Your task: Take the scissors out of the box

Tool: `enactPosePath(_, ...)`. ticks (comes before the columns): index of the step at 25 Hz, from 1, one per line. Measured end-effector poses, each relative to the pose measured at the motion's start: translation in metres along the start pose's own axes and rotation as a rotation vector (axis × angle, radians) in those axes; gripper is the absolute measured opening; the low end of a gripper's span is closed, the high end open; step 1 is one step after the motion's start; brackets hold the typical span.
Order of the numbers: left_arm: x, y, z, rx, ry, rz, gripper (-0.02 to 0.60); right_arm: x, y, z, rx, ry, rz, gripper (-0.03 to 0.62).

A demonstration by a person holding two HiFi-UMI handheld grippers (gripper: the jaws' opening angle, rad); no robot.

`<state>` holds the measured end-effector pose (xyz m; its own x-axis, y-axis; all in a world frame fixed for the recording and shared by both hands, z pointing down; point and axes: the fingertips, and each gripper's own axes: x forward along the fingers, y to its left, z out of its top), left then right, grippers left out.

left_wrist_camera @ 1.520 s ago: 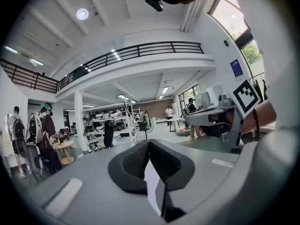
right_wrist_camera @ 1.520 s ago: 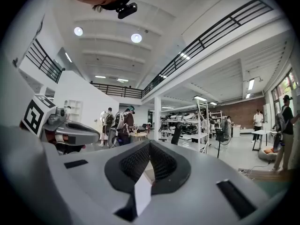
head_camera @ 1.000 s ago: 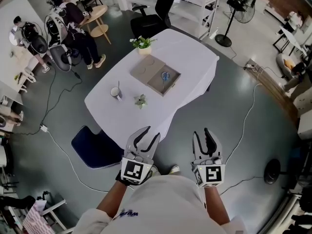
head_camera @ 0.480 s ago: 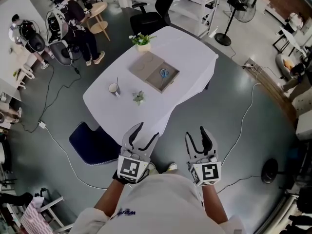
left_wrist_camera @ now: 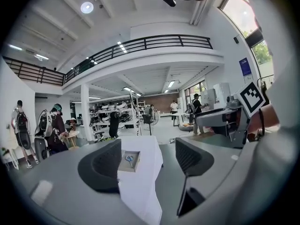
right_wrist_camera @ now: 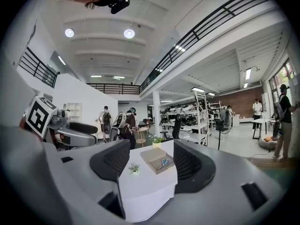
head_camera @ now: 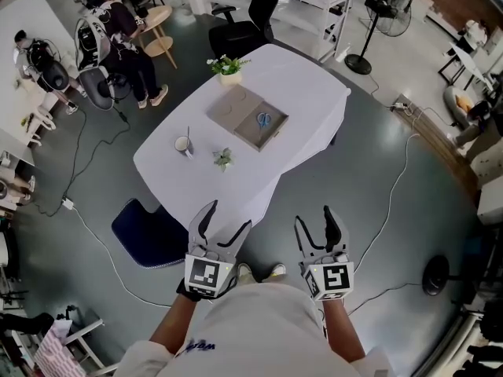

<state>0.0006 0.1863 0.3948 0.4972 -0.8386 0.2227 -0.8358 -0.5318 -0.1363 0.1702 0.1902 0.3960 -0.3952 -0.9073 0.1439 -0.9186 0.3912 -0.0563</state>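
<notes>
blue-handled scissors lie flat in the open box.

The left tool and the right tool are side by side, their jaws opening with nothing between them. Ahead of both, well apart, stands the counter. The box lies mid-counter, and the scissors lie in its half on the right tool's side. A small plant sits left of the box and nearer the tools, with a cup farther left. A potted plant stands beyond the box at the far edge. A seat stands left of the left tool, beside the counter's near edge. An office chair stands behind the counter's far end.
</notes>
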Motion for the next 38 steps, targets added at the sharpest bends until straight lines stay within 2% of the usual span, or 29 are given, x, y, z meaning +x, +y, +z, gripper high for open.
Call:
enactPosePath(3,-0.002,-0.001,-0.010,0.010,0.038,0.003,0.383,-0.001,0.001,-0.004,0.004,0.008,0.002,0.282)
enactPosePath(10,0.003,-0.009,-0.016,0.008,0.056,0.003,0.383,-0.008,-0.004,-0.014,0.014,0.024,0.010,0.274)
enactPosePath(15,0.003,-0.013,-0.023,-0.007,0.086,0.038,0.383,-0.009,-0.014,-0.018,0.032,0.015,0.026,0.260)
enactPosePath(19,0.007,-0.027,-0.031,-0.004,0.116,0.037,0.383,-0.016,-0.023,-0.027,0.039,0.021,0.040,0.242)
enactPosePath(23,0.012,-0.036,-0.029,-0.003,0.111,0.057,0.380,-0.023,-0.031,-0.033,0.026,0.031,0.060,0.230)
enactPosePath(28,0.022,-0.047,-0.032,-0.018,0.124,0.054,0.380,-0.033,-0.057,-0.047,0.075,0.059,0.032,0.219)
enactPosePath(34,0.055,-0.027,-0.039,-0.032,0.137,0.064,0.373,-0.011,-0.074,-0.059,0.098,0.099,0.019,0.207)
enactPosePath(38,0.089,0.000,-0.039,-0.031,0.129,0.058,0.371,0.031,-0.077,-0.056,0.099,0.104,0.032,0.201)
